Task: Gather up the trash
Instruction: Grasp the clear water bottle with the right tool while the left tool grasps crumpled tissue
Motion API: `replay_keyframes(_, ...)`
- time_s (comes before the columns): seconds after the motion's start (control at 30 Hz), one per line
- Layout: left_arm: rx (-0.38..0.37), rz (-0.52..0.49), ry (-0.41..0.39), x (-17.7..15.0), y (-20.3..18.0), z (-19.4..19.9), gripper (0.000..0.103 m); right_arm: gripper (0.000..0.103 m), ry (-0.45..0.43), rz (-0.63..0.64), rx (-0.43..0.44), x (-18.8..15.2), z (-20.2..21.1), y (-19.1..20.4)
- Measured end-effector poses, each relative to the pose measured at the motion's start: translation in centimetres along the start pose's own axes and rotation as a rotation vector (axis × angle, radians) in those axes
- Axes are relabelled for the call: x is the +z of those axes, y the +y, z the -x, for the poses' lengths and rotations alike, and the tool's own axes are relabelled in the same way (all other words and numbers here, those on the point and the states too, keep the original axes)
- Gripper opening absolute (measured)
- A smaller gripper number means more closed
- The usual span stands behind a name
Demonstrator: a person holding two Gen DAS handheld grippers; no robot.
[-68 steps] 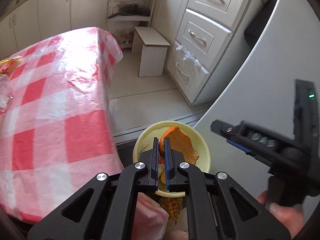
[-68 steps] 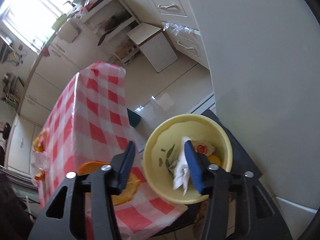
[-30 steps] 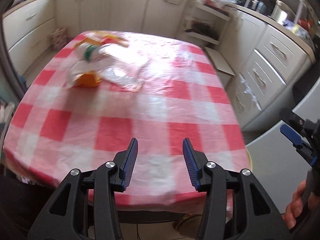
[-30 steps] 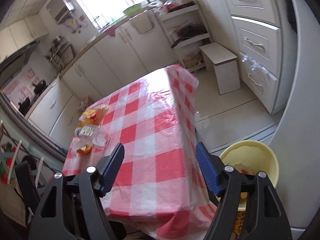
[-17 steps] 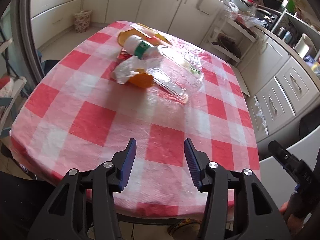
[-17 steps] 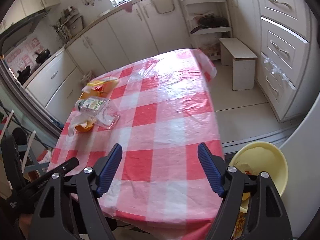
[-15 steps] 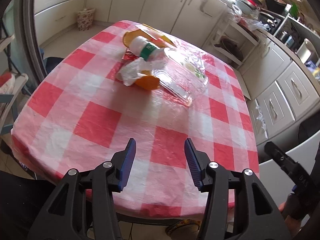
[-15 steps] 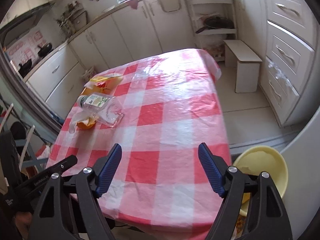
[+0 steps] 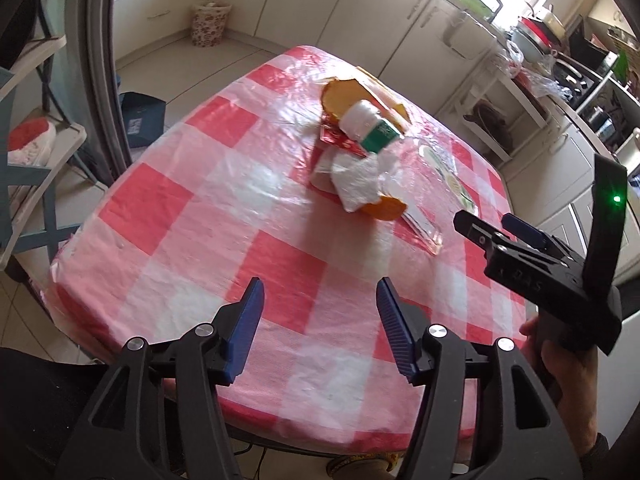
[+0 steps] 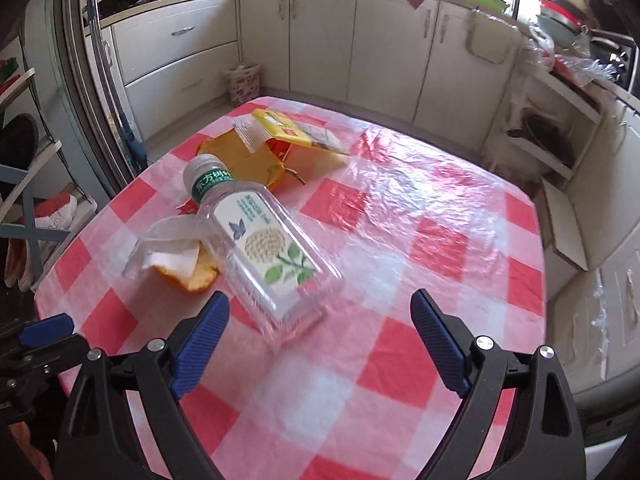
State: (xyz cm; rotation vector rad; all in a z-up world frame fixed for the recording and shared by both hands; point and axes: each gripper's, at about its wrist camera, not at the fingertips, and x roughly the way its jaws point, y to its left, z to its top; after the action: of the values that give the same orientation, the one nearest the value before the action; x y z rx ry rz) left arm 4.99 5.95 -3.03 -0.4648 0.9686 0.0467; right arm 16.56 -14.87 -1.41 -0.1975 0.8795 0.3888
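Observation:
A heap of trash lies on the red-and-white checked table [image 10: 432, 248]. An empty clear plastic bottle [image 10: 264, 248] with a green cap band lies on its side. Beside it are a crumpled white tissue [image 10: 168, 254], orange peel [image 10: 192, 278], a yellow snack packet [image 10: 288, 128] and an orange paper wrapper [image 10: 240, 158]. My right gripper [image 10: 320, 338] is open and empty just in front of the bottle's base. My left gripper [image 9: 320, 326] is open and empty over the table's near edge; the tissue [image 9: 356, 184], peel [image 9: 382, 209] and bottle cap end [image 9: 368, 126] lie ahead.
White kitchen cabinets [image 10: 360, 40] run along the far wall. An open shelf unit [image 10: 552, 128] and a low stool [image 10: 564, 224] stand to the right. A blue-framed rack with shoes [image 9: 28, 144] stands left of the table. The right gripper body [image 9: 552, 268] shows in the left view.
Both grippers have swung from the yellow bowl beside the table towards the trash heap. The right gripper has closed in on the bottle. The left gripper, shut on peel earlier, is now open and empty.

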Motion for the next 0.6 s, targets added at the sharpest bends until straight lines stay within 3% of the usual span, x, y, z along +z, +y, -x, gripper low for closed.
replay_keyframes(0.23,0.007,0.01,0.007,0.8,0.4,-0.7,0.057,0.089,0.017,0.012,0.067,1.4,-2.9,0.8)
replay_keyframes(0.43,0.023,0.023,0.004,1.4,0.4,-1.4,0.057,0.076,0.009,0.008,0.098,1.3,-2.5,0.8)
replay_keyframes(0.6,0.055,-0.005,-0.02,2.4,-0.9,-2.4,0.058,0.067,0.005,-0.079,0.079,0.1,-0.3,-1.4)
